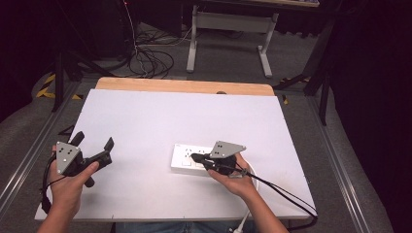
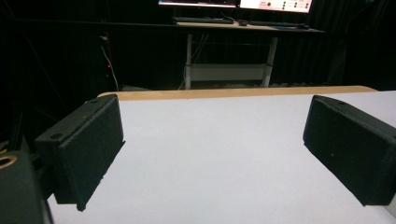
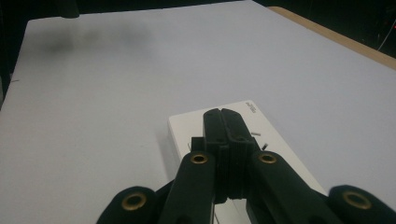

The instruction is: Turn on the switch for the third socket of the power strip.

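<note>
A white power strip (image 1: 194, 158) lies flat on the white worktop (image 1: 145, 121), toward the near right part of it, with its cord running off the near edge. The right tool (image 1: 200, 158) sits over the strip's top face with its jaws pressed together; in the right gripper view they meet flat against each other above the strip (image 3: 219, 126), and nothing can be seen between them. Whether the tips actually touch the plastic cannot be told.

The left tool (image 1: 93, 143) is held well apart from the strip at the near left, jaws spread wide with only bare worktop between them (image 2: 210, 163).

The strip looks like a rigid plastic block, fairly light, with a smooth and probably slippery shell. It would likely slide if pushed from the side. A sound hold would be across its narrow width, on the two long side walls near the middle, clear of the sockets and the cord end, since the stiff cord could drag or twist it.
</note>
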Tool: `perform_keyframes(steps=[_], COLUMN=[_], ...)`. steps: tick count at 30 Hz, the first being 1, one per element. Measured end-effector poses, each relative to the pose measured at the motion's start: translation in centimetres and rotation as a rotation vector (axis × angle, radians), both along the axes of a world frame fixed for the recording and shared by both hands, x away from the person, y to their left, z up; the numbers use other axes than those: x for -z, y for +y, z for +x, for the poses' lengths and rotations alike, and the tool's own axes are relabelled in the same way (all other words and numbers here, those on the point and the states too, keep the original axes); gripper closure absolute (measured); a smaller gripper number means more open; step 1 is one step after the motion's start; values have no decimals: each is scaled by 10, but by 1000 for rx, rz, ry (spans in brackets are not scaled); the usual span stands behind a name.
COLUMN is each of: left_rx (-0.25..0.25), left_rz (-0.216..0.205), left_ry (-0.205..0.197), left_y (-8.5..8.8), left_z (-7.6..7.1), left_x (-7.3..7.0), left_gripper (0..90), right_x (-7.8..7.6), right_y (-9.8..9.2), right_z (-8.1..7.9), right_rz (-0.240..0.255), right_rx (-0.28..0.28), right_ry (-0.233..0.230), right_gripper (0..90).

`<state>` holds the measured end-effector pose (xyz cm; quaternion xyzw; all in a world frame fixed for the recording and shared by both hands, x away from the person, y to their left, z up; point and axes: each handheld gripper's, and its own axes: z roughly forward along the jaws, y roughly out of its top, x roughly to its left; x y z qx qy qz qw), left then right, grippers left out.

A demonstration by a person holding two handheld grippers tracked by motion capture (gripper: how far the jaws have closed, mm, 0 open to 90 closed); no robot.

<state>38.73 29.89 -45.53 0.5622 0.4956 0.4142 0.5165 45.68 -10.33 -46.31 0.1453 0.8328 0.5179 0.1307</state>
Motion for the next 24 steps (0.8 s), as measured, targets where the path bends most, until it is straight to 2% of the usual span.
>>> perform_keyframes(steps=[5,7,8,9,11,13,14,16,18,20,24], left_rx=[0,0,0,-1,-5,-3,-3,-6,-12,-13,-8], left_rz=[3,6,4,3,2,0,2,-3,-6,-5,0], left_ry=[-1,-1,-2,-2,0,-5,-6,-7,-5,-6,-3], left_y=[0,0,0,0,1,2,2,4,5,5,3], left_z=[0,0,0,0,0,-2,-3,-4,-5,-5,-4], left_x=[0,0,0,0,0,-1,-1,0,0,0,0], left_gripper=[54,54,54,54,54,54,54,54,54,54,54], right_x=[0,-3,-4,-7,-11,-10,-8,-5,-7,-9,-5], right_y=[4,6,7,12,29,43,46,45,37,31,25], right_z=[3,3,4,3,-1,-3,-2,-1,2,3,3], right_rz=[26,-1,-14,-70,-53,-86,-88,-113,-106,-110,-157], right_rx=[6,16,28,27,-13,-18,-11,-7,27,34,31], right_ry=[17,7,20,13,-1,-11,-1,10,14,15,29], right_gripper=[900,900,900,900,900,900,900,900,900,900,900])
